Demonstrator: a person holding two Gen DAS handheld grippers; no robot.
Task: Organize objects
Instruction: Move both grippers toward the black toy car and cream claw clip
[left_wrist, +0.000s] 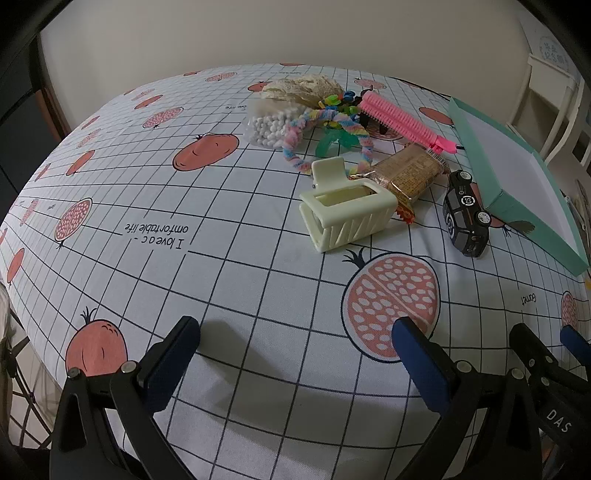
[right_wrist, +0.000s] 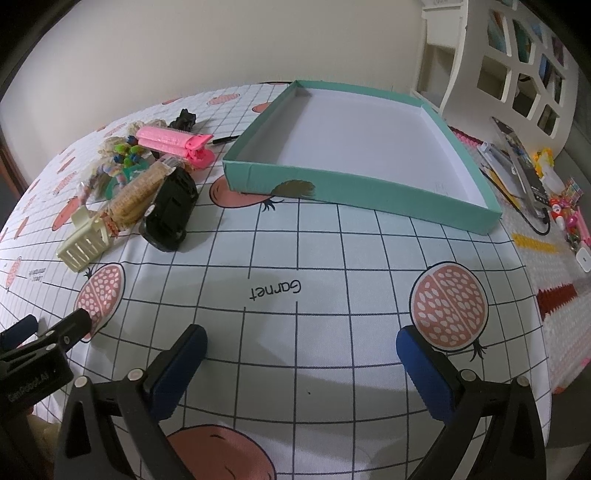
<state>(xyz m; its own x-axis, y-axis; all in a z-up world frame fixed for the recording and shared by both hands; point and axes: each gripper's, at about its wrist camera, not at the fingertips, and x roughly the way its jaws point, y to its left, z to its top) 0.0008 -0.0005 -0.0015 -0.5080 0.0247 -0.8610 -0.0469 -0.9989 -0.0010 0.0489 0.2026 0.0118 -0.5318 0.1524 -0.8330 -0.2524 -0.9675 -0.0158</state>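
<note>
A pile of small objects lies on the gridded tablecloth: a cream hair claw (left_wrist: 345, 210) (right_wrist: 85, 242), a wrapped biscuit pack (left_wrist: 404, 173) (right_wrist: 142, 192), a black toy car (left_wrist: 466, 212) (right_wrist: 170, 210), a pink hair roller clip (left_wrist: 399, 120) (right_wrist: 173, 142), a fuzzy pastel twist (left_wrist: 321, 123), a bag of white beads (left_wrist: 267, 127). An empty teal box lid (left_wrist: 517, 177) (right_wrist: 369, 192) sits to the right of them. My left gripper (left_wrist: 295, 347) is open near the front edge, nothing between its fingers. My right gripper (right_wrist: 301, 350) is open too, in front of the box.
White shelving (right_wrist: 509, 62) stands at the back right. A phone on a stand (right_wrist: 524, 173), small toys and pegboard mats (right_wrist: 561, 295) crowd the right edge. The tablecloth (right_wrist: 295, 258) lies bare between the grippers and the box. The table's left edge drops off near a wire basket (left_wrist: 14, 369).
</note>
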